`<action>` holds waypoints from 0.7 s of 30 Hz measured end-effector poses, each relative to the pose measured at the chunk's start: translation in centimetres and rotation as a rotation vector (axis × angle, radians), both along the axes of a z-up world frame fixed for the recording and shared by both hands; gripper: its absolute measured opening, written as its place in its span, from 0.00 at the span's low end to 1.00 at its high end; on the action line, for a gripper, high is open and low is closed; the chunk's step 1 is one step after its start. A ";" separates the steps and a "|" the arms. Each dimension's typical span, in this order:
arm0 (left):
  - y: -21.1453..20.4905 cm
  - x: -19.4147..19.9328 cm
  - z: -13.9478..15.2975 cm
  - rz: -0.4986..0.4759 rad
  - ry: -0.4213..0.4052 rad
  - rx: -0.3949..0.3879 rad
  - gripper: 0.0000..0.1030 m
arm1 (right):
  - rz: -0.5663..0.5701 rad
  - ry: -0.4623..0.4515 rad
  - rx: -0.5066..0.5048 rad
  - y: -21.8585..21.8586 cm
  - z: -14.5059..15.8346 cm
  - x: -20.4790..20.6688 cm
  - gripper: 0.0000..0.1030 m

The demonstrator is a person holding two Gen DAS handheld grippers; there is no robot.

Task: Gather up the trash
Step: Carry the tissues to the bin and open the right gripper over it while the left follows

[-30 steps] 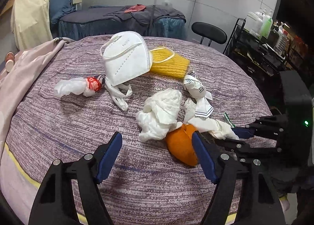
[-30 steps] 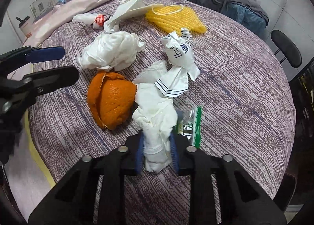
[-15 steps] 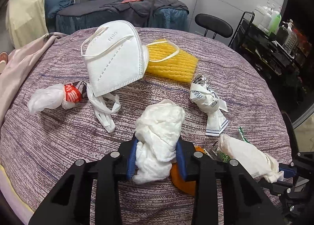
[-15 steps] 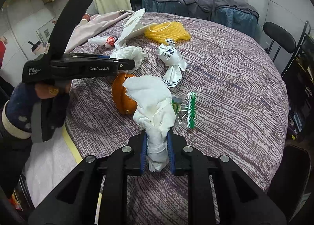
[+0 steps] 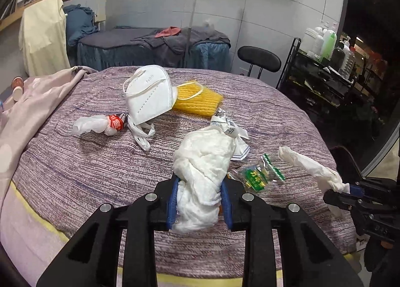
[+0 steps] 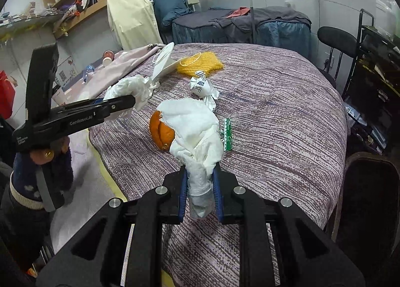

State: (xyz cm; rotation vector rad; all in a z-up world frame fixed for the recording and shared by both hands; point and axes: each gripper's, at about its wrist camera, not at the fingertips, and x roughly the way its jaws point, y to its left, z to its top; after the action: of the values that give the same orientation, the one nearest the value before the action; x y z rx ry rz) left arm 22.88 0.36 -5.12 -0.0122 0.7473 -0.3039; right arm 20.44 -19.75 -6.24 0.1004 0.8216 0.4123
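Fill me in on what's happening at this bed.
A person is collecting trash off the purple bedspread with two handheld claws. The left claw is shut on a crumpled white tissue wad; the right claw is shut on another tissue. The N95 mask, orange peel and green wrapper are not yet collected.

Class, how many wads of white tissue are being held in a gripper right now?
2: one wad in the left gripper, one wad in the right gripper, both above the purple bedspread. None appears hidden.
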 end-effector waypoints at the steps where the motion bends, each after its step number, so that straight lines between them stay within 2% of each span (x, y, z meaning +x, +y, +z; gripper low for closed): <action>1: -0.2 -0.6 0.3 -0.002 -0.011 -0.001 0.27 | -0.006 -0.004 0.006 -0.3 0.1 -0.3 0.18; 8: -2.4 -4.0 1.3 -0.044 -0.047 -0.016 0.27 | -0.072 -0.036 0.061 -3.4 0.5 -2.8 0.18; 21: -8.3 -7.4 1.6 -0.166 -0.047 -0.062 0.27 | -0.281 -0.061 0.103 -12.8 0.3 -8.2 0.18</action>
State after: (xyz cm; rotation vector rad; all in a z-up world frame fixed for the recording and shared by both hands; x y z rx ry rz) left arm 15.45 -7.89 -3.56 -0.0017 0.6938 -0.4839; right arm 12.20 -32.56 -5.98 0.2940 0.7135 0.1911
